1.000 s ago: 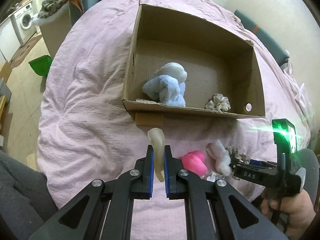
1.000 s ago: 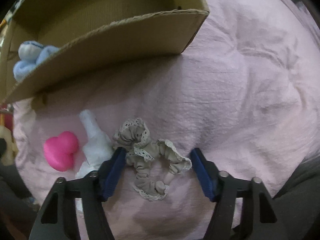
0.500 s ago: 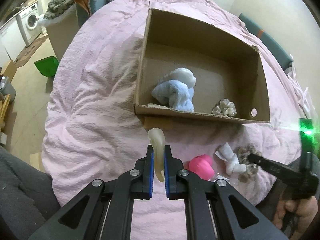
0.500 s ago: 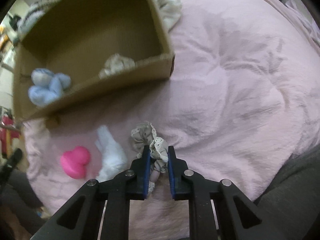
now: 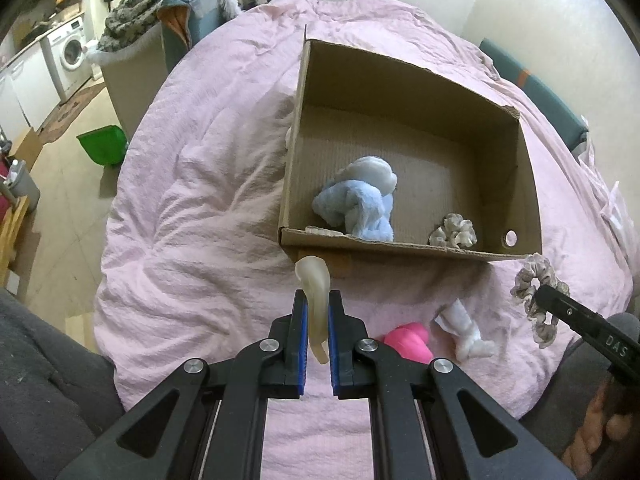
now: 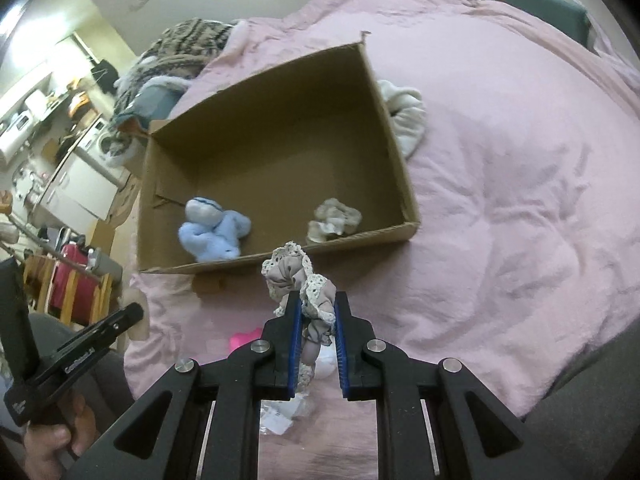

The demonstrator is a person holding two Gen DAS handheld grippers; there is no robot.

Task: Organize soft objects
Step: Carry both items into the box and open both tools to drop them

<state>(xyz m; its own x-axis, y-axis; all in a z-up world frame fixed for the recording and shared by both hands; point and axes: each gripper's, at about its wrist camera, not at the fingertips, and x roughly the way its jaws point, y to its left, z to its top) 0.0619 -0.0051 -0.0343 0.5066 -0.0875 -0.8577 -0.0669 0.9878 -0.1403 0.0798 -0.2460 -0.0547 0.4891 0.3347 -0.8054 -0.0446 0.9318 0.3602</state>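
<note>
An open cardboard box point(image 5: 528, 184) point(image 6: 400, 160) sits on the pink bedspread. Inside lie a blue plush toy point(image 5: 360, 204) point(image 6: 214, 236) and a beige scrunchie point(image 5: 454, 232) point(image 6: 334, 220). My left gripper point(image 5: 318, 320) is shut on a translucent cream soft piece point(image 5: 314, 280), held above the bed in front of the box. My right gripper point(image 6: 316, 316) is shut on a lace-trimmed grey scrunchie point(image 6: 296, 276) point(image 5: 536, 296), lifted near the box's front right corner. A pink heart toy point(image 5: 408, 340) and a white cloth piece point(image 5: 464, 328) lie on the bed.
A white scrunchie point(image 6: 404, 112) lies on the bed behind the box. The pink bedspread point(image 5: 192, 208) drops off at the left to the floor, where a green bin point(image 5: 102, 144) stands. A chair with blankets point(image 5: 160, 32) is beyond the bed.
My right gripper closed on the lace scrunchie and lifted it off the bed toward the box. My left gripper kept its hold and drew back and up a little.
</note>
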